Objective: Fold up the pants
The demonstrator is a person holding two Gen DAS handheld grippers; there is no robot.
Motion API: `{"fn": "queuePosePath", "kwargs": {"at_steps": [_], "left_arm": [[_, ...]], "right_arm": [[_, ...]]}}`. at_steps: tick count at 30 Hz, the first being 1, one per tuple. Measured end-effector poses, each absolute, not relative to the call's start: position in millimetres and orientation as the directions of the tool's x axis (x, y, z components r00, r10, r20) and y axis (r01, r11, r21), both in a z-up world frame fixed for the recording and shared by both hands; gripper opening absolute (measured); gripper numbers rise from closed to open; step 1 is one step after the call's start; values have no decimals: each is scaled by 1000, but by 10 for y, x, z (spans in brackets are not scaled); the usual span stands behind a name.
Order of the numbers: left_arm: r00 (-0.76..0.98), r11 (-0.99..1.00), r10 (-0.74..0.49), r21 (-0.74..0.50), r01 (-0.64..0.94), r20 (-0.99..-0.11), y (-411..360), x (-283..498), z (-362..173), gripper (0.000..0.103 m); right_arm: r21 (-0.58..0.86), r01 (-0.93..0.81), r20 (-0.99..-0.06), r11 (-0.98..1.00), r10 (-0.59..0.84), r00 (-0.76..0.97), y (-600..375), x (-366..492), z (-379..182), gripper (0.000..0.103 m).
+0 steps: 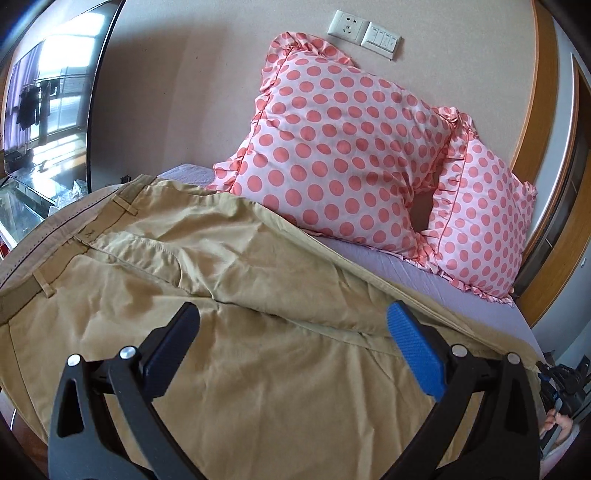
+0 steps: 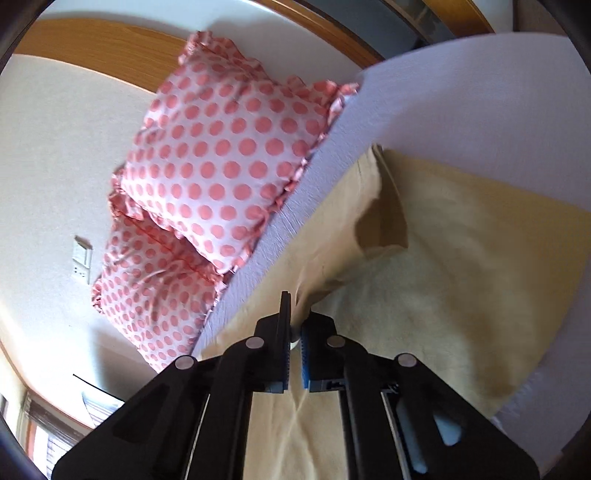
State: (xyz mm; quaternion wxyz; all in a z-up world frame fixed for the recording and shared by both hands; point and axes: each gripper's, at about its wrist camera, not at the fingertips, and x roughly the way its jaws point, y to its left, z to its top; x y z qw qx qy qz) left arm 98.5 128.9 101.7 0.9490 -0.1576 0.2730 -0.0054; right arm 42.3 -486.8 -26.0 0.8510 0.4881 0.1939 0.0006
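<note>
Tan khaki pants [image 1: 229, 280] lie spread on the bed, waistband with belt loops at the left, one leg folded over the other. My left gripper [image 1: 291, 325] hovers open just above the seat area and holds nothing. In the right wrist view the pants [image 2: 461, 258] look pale yellow. My right gripper [image 2: 294, 314] is shut on a pinched fold of the pants and lifts it off the sheet. The right gripper also shows at the far right edge of the left wrist view [image 1: 561, 384].
Two pink polka-dot pillows [image 1: 343, 147] [image 2: 221, 155] lean against the wall at the bed's head. The lilac sheet [image 1: 461, 288] [image 2: 424, 103] covers the bed. A wall socket and switch panel [image 1: 364, 33] sit above the pillows. A wooden frame [image 1: 543, 110] stands at the right.
</note>
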Motion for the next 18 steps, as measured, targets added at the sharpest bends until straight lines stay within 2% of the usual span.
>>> {"fn": "queuePosePath", "kwargs": {"at_steps": [2,7,9,11,13,14,15,16,17,18], "left_arm": [[841,951,-79,-294,-97,-535,1367,1245,1050,101],[744,943,-19,-258,-208,-668,1497,2097,883,100],[711,933,13,-247,-262,-703,1552,2374,814,94],[671,922,61,-216,-322,-739,1614,2620,729,92],[623,909,85,-196,-369,-777,1685,2834,605,85],[602,898,88,-198,-392,-794,1728,2912,540,76],[593,888,77,-215,-406,-802,1783,2975,483,62],[596,877,48,-251,-409,-802,1844,3009,435,51],[605,864,15,-294,-409,-796,1910,3016,401,29],[618,849,-8,-333,-411,-786,1974,2981,387,13]], "right_arm": [[821,171,-301,545,159,940,-4897,257,-211,4],[839,154,-283,522,177,943,-4935,124,-266,4],[842,150,-278,519,178,944,-4920,97,-281,4],[838,146,-275,526,175,945,-4904,81,-281,4],[837,142,-271,529,175,946,-4895,74,-280,4],[837,142,-271,529,175,947,-4895,78,-280,4],[836,141,-270,531,173,947,-4894,83,-277,4],[834,140,-270,534,171,948,-4894,91,-271,4],[831,141,-270,539,168,948,-4891,101,-261,4],[829,140,-269,542,166,949,-4892,106,-250,4]]}}
